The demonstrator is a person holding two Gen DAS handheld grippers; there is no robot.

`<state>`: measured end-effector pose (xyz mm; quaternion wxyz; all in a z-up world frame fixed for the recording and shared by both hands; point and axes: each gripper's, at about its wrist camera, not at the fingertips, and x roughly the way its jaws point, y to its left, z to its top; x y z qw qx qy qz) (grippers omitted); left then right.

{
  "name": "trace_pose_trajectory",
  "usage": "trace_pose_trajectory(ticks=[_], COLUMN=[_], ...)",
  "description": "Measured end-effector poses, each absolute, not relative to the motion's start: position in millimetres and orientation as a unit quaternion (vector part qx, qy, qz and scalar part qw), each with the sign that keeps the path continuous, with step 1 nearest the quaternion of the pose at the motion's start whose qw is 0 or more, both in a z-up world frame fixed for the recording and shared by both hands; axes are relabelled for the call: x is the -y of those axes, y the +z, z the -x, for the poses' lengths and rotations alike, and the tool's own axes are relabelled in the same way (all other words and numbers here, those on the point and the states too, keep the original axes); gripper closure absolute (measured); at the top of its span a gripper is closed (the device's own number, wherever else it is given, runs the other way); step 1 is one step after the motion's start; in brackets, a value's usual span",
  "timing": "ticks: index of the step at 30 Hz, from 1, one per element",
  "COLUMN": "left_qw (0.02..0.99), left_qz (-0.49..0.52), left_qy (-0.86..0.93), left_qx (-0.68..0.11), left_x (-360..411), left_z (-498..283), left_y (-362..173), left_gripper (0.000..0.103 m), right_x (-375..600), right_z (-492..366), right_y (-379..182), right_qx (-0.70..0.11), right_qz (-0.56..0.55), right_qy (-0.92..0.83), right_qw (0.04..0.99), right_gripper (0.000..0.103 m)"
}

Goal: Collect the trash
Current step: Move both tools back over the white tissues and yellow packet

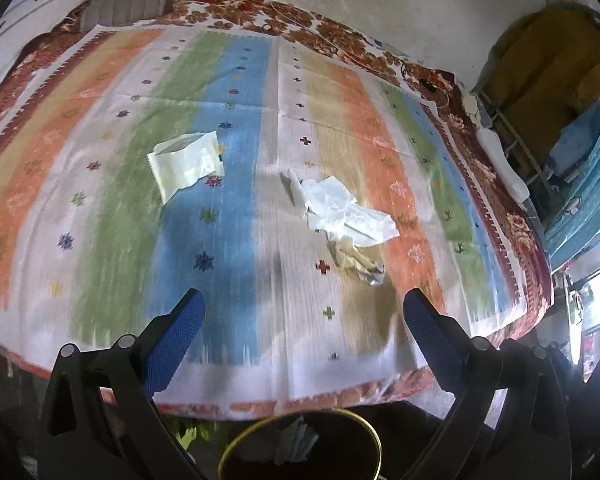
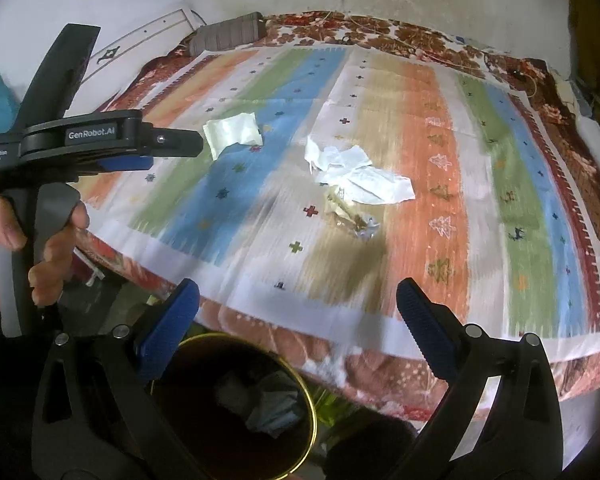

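Note:
On the striped bed cover lie a cream plastic packet (image 1: 188, 166) (image 2: 233, 136), a crumpled white tissue (image 1: 346, 212) (image 2: 360, 174), and a small yellowish wrapper with foil (image 1: 360, 264) (image 2: 352, 218) just in front of the tissue. My left gripper (image 1: 304, 308) is open and empty, hovering above the bed's near edge; it also shows in the right wrist view (image 2: 172, 144). My right gripper (image 2: 298, 300) is open and empty over the bed edge. A dark bin with a gold rim (image 1: 300, 448) (image 2: 236, 404) stands below the bed, holding some trash.
The striped cover (image 2: 420, 120) lies over a floral blanket (image 2: 380, 360). A grey pillow (image 1: 126, 4) sits at the far corner by the wall. A rack with cloths (image 1: 540, 92) stands right of the bed.

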<state>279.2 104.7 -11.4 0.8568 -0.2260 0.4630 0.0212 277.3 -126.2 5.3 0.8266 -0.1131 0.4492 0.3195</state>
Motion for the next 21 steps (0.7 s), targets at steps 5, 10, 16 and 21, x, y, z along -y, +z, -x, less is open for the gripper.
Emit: trace_pose_trajectory(ticks=[5, 10, 16, 21], left_qw=[0.857, 0.843, 0.824, 0.817], left_qz=[0.218, 0.228, 0.255, 0.261], left_qy=[0.008, 0.002, 0.000, -0.008], left_qx=[-0.467, -0.487, -0.505, -0.513], left_x=[-104.2, -107.6, -118.5, -124.4], left_z=[-305.7, -332.4, -366.2, -389.0], left_y=[-21.2, -37.1, -65.4, -88.3], left_gripper=[0.007, 0.013, 0.022, 0.029], right_x=[119.0, 116.2, 107.9, 92.4], right_z=[-302.8, -324.9, -348.0, -364.8], right_y=[-11.4, -25.3, -46.5, -60.0], right_qx=[-0.462, -0.461, -0.466, -0.452], right_qz=[0.114, 0.116, 0.121, 0.143], right_qy=[0.324, 0.322, 0.318, 0.322], right_qw=[0.818, 0.819, 0.816, 0.820], right_gripper=[0.010, 0.011, 0.013, 0.016])
